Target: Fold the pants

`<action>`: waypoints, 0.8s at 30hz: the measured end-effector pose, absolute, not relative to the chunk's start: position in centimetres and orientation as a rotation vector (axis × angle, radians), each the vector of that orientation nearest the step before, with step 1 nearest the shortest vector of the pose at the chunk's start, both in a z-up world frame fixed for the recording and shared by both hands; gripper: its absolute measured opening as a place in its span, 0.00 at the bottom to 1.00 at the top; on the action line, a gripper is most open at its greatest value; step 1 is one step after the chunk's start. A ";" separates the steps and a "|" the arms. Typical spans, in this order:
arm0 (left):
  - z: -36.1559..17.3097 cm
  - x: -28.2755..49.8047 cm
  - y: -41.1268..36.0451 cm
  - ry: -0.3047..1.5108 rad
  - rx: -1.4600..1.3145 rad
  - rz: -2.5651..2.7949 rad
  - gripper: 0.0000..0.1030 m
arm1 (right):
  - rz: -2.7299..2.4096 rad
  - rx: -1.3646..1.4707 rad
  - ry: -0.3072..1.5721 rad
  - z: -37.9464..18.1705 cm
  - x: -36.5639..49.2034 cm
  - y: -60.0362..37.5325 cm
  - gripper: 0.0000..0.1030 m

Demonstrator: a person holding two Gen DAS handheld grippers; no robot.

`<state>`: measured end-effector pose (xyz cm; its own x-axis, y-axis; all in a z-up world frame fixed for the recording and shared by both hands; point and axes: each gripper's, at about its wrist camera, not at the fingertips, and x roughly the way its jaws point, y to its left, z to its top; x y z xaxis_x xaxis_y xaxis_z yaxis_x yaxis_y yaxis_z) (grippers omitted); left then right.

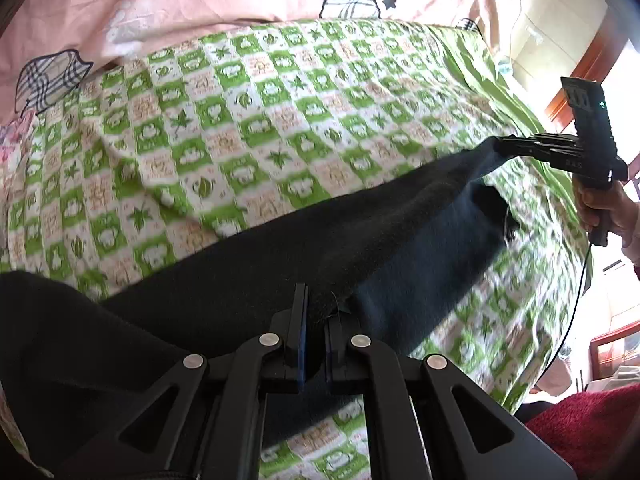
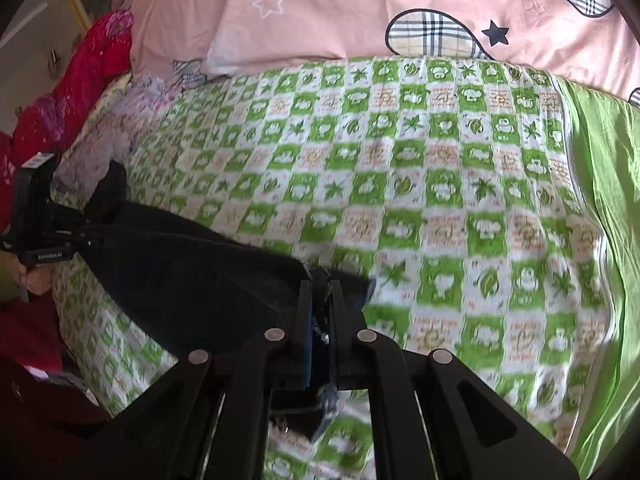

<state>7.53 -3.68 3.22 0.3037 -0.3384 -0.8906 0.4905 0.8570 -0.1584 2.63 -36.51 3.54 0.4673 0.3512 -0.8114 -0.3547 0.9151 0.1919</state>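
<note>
With my left gripper [image 1: 316,316] and right gripper [image 2: 320,300] each pinched tight on an edge of the dark pants [image 1: 360,240], stretched just above the green checked bedspread [image 1: 240,120], I judge even tension keeps the fold straight.

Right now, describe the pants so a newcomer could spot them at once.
Find the bed's green-and-white checked sheet, below the pink pillows. Across its near side stretch the pants, pinched at either end by the left gripper and right gripper. They are the only plain dark cloth; everything around is bright and patterned.
</note>
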 end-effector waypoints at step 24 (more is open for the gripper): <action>-2.5 2.4 -3.1 1.256 0.146 -0.546 0.33 | 0.302 -0.010 1.195 -0.8 -2.2 -36.3 0.36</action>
<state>2.36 -3.06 -2.52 0.2013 -0.3112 -0.9288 0.4671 0.8640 -0.1882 -2.22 -36.28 -0.80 0.3318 0.2258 -0.9159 -0.2359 0.9599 0.1512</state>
